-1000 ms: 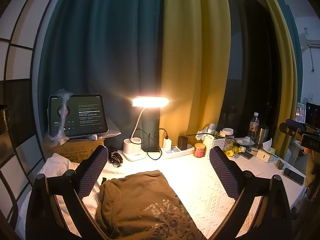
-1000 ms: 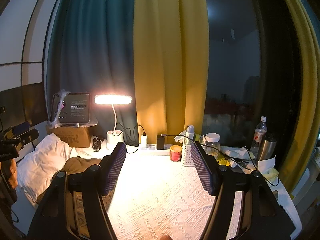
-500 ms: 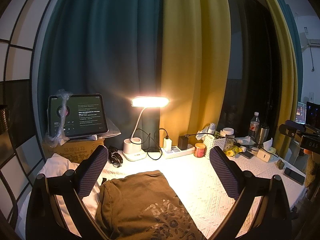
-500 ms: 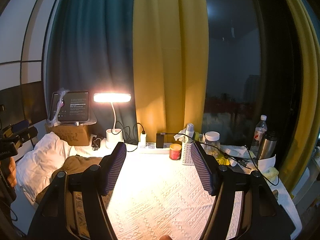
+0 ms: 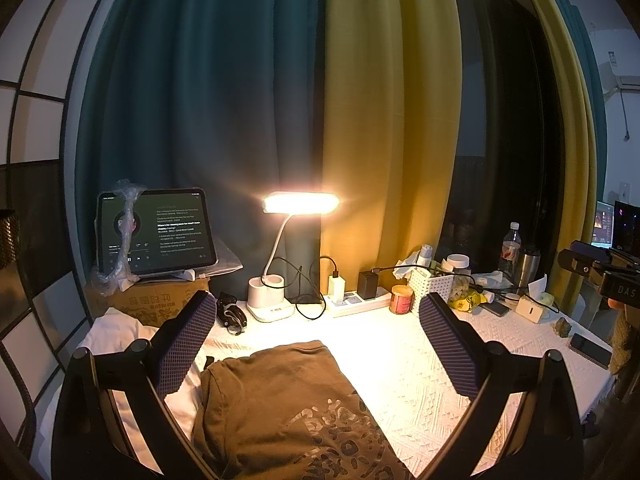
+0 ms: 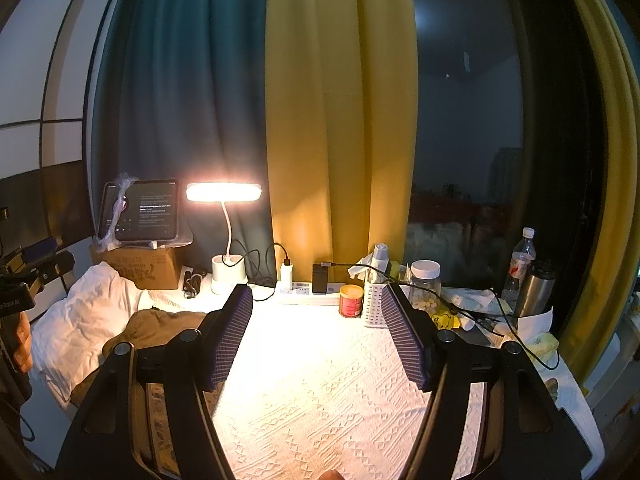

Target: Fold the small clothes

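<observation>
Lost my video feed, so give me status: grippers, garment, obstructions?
Left gripper open, empty, above the olive-brown printed T-shirt. Right gripper open, empty, over bare white textured tablecloth. Shirt flat, ungripped; nothing on it.

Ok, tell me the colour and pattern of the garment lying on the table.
Olive-brown shirt with a darker mottled print; clearest in the left wrist view.

The right claw (image 6: 316, 312) hangs wide apart over the white textured desk (image 6: 320, 400), gripping nothing. A brown garment (image 6: 160, 326) lies left of it beside a white pillow (image 6: 80, 320), under the lit lamp (image 6: 224, 192)
</observation>
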`<state>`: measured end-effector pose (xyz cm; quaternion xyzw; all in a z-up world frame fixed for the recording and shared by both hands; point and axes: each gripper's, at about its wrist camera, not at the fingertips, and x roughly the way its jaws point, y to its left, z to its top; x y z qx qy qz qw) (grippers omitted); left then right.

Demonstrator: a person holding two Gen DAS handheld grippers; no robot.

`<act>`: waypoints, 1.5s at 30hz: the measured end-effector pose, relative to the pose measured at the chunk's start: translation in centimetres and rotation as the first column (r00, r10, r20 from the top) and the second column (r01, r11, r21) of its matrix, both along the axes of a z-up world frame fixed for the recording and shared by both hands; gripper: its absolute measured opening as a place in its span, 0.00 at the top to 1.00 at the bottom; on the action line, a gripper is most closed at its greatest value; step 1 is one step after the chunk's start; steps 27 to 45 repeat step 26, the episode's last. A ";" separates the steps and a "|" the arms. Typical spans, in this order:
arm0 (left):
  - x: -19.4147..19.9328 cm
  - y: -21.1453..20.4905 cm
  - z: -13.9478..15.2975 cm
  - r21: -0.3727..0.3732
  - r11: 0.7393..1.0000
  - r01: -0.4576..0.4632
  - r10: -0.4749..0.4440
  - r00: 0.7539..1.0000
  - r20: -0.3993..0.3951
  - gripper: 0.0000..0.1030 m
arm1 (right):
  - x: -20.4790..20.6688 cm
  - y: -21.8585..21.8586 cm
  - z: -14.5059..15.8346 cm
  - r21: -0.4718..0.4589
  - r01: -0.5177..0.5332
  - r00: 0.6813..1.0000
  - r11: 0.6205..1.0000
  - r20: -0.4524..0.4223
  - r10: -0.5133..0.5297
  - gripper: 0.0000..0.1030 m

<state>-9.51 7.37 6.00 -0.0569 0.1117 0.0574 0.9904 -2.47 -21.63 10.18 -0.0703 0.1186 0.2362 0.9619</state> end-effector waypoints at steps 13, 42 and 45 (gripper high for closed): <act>0.2 0.3 -0.2 0.003 1.000 0.003 -0.003 1.000 -0.005 0.03 | 0.3 -0.1 -0.3 -0.001 0.000 1.000 1.000 -0.008 0.000 0.32; 2.2 0.8 -0.7 0.003 0.999 0.041 -0.041 0.998 -0.044 0.03 | 2.8 0.2 -1.3 -0.013 -0.002 0.998 1.000 -0.059 0.001 0.32; 2.2 0.8 -0.7 0.003 0.999 0.041 -0.041 0.998 -0.044 0.03 | 2.8 0.2 -1.3 -0.013 -0.002 0.998 1.000 -0.059 0.001 0.32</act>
